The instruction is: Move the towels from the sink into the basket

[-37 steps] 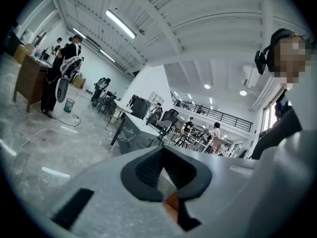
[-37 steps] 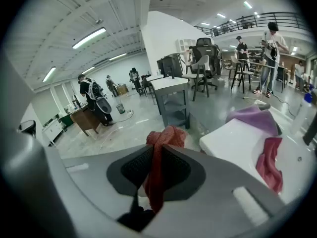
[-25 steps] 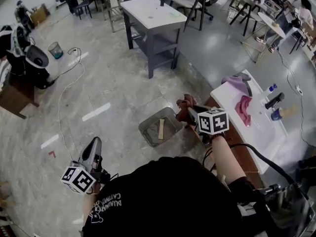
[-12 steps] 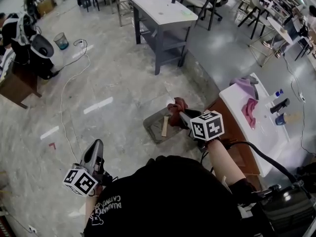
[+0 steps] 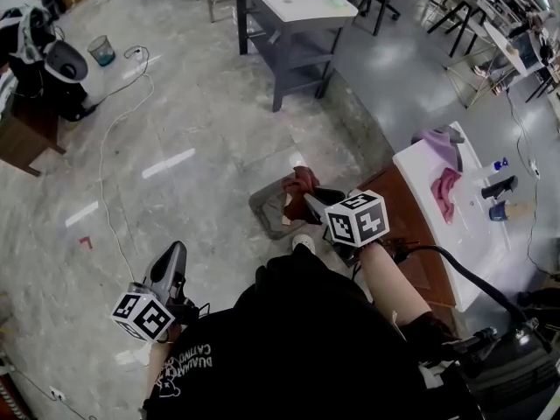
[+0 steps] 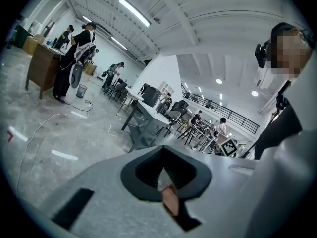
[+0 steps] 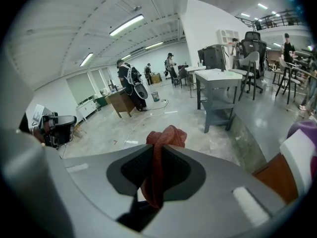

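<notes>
Above the grey basket on the floor, the right hand-held gripper has its jaws pressed onto a rust-red towel. The right gripper view shows the cloth pinched in a narrow fold between the pads, bunching into a loop past the tips and hanging down below them. From the head view the towel sits over the basket's far edge, clear of the floor. A pale strip lies inside the basket.

To the right stands the white counter with the sink. A pink towel lies on it and a purple towel sits at its far end, both well apart from the basket.

The left hand-held gripper is low at the person's left side, over bare floor. Its jaws are drawn together with no towel between them.
</notes>
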The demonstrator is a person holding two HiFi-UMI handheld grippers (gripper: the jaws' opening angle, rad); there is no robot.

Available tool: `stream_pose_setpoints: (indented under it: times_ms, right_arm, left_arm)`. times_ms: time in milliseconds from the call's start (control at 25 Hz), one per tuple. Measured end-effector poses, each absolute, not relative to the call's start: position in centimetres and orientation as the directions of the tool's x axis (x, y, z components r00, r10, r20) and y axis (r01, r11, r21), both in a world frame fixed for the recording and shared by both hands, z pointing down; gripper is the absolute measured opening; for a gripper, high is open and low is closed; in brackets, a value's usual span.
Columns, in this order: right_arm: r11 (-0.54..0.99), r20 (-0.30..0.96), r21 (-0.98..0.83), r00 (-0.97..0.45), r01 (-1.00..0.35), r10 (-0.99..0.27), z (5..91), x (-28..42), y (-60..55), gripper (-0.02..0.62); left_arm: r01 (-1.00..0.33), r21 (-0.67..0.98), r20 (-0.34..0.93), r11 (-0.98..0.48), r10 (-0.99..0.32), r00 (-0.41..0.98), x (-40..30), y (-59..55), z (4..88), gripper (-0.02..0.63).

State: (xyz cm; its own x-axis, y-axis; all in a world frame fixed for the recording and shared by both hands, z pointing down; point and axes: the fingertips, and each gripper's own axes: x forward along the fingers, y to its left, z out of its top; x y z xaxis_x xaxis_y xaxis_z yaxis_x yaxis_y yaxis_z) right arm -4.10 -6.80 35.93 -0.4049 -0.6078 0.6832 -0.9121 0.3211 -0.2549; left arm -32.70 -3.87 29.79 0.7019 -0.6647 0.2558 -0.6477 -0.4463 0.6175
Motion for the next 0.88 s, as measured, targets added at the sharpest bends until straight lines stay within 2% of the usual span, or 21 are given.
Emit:
stream_pose_setpoints:
  times_ms: [560, 880]
  right_arm:
    - [0.264, 0.714, -0.322, -0.416, -0.909, -0.564, 40.6, 1.9, -9.6, 0.063]
    - [0.231, 0.770, -0.424, -0.483, -0.876, -0.417, 47.5, 5.7, -10.0, 0.063]
  left_arm:
    - [-0.604, 0.649, 0.329, -0.462, -0.546, 0.771, -22.3, -8.9, 33.2, 0.003]
    - [-0.576, 0.687, 0.360, -0.443, -0.481, 0.799, -13.7, -11.2, 38.7, 0.003]
